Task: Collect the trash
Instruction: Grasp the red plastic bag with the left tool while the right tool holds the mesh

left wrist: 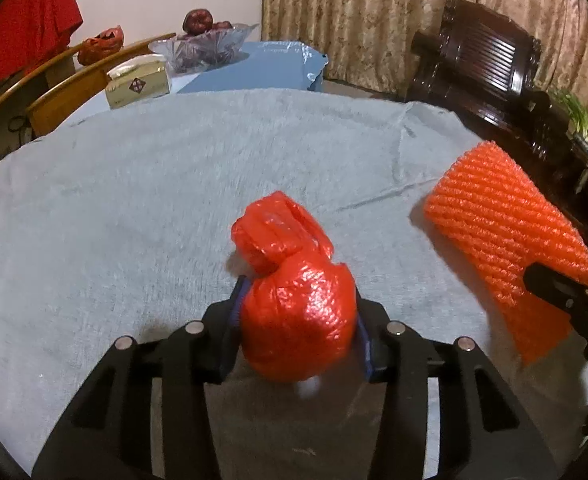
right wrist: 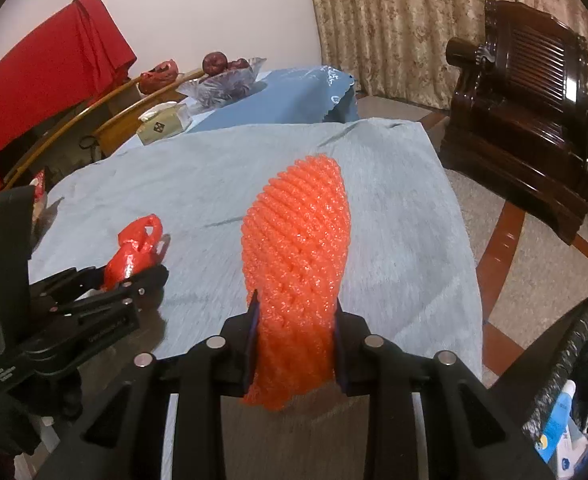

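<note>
My left gripper (left wrist: 298,308) is shut on a knotted red plastic bag (left wrist: 294,292), held just above the grey towel (left wrist: 133,200) that covers the table. The same bag shows in the right wrist view (right wrist: 133,252), clamped in the left gripper (right wrist: 133,276). My right gripper (right wrist: 296,316) is shut on the near end of an orange foam net sleeve (right wrist: 298,236), which sticks out forward over the towel (right wrist: 394,220). In the left wrist view the sleeve (left wrist: 506,224) is at the right, with the right gripper (left wrist: 558,288) on its lower end.
A black trash bag (right wrist: 566,360) with packaging inside opens at the lower right, off the table. Behind the towel stand a tissue box (left wrist: 137,84), a glass bowl of fruit (left wrist: 201,44) and wooden chairs (left wrist: 65,92). A dark carved armchair (right wrist: 526,112) stands at the right.
</note>
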{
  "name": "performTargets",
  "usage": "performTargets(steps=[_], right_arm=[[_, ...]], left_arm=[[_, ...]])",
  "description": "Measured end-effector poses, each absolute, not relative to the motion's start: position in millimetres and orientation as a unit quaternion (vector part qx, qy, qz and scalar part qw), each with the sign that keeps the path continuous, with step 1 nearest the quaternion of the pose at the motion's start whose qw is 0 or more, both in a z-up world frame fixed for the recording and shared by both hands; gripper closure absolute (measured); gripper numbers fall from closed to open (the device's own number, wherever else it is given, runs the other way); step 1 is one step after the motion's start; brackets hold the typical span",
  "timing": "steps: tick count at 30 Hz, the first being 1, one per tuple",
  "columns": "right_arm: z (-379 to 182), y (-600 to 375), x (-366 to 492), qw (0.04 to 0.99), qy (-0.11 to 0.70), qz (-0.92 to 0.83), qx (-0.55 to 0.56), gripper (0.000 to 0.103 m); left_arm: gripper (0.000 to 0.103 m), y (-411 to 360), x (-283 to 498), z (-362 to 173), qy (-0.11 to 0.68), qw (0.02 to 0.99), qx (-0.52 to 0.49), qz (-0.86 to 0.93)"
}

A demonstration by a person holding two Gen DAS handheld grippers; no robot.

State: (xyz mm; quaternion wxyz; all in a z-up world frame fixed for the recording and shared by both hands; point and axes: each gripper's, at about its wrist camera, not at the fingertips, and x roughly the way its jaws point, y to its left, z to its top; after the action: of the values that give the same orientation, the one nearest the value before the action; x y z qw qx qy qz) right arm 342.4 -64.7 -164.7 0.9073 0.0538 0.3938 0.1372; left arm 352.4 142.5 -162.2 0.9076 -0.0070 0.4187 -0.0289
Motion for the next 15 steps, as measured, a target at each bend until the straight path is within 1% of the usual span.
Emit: performTargets(steps=[8,15], right_arm=[[-135,-76,321,0.917,0.369,0.143,0.057,0.073],[-109,-78,293,0.922,0.351,0.153,0.052,0.073]], left_arm=[[0.061,129,315,-119,0.376,0.926,-0.014,-0.032],[0.061,117,280,-86,0.356,0.933,-0.026,-0.033]])
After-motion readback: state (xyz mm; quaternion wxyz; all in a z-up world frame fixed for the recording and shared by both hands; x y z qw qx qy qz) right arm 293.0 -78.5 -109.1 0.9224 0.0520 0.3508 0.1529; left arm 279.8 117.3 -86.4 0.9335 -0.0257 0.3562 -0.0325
